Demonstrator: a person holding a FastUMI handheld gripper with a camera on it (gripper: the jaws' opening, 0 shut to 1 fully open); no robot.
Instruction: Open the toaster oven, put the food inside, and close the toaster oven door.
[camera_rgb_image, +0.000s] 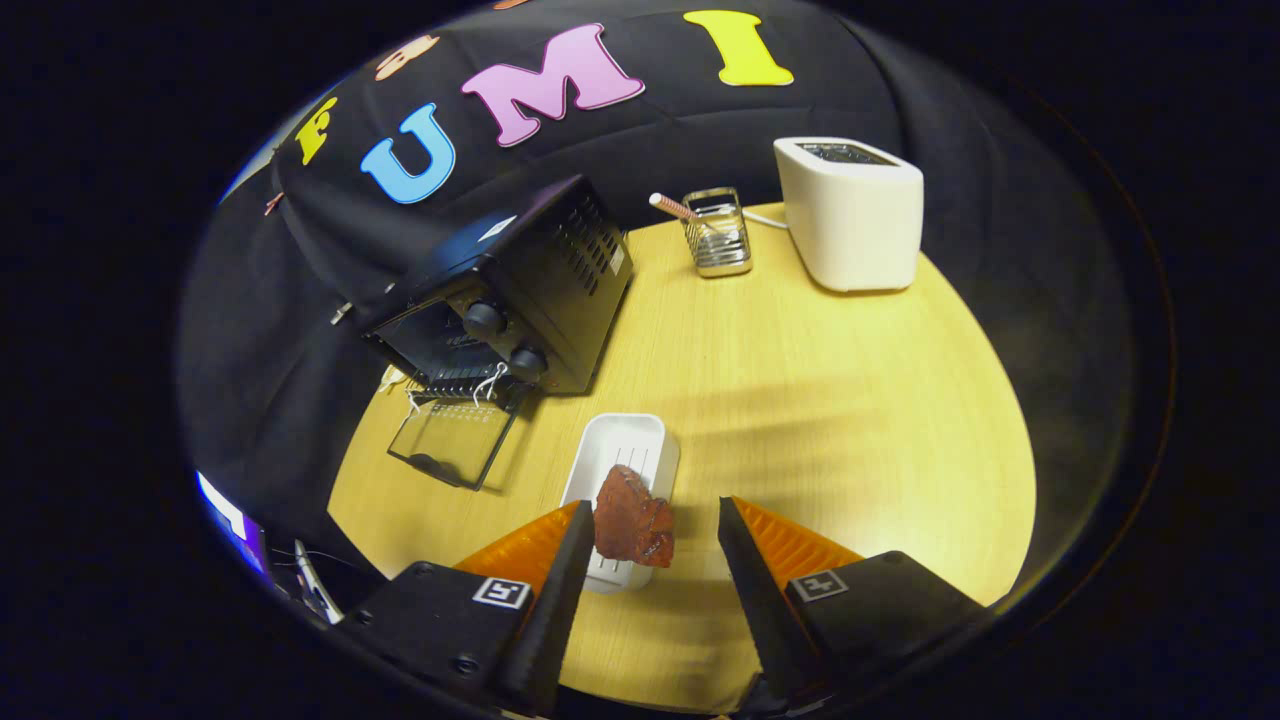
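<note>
While your gripper (648, 520) stands wide open, one reddish food piece (632, 518) between its fingers, one white tray (625, 450), one toaster oven (520, 290), door (452, 440) down.

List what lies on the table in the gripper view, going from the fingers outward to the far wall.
Open tool around the piece of meat → white tray → open toaster oven → wire holder → white toaster.
</note>
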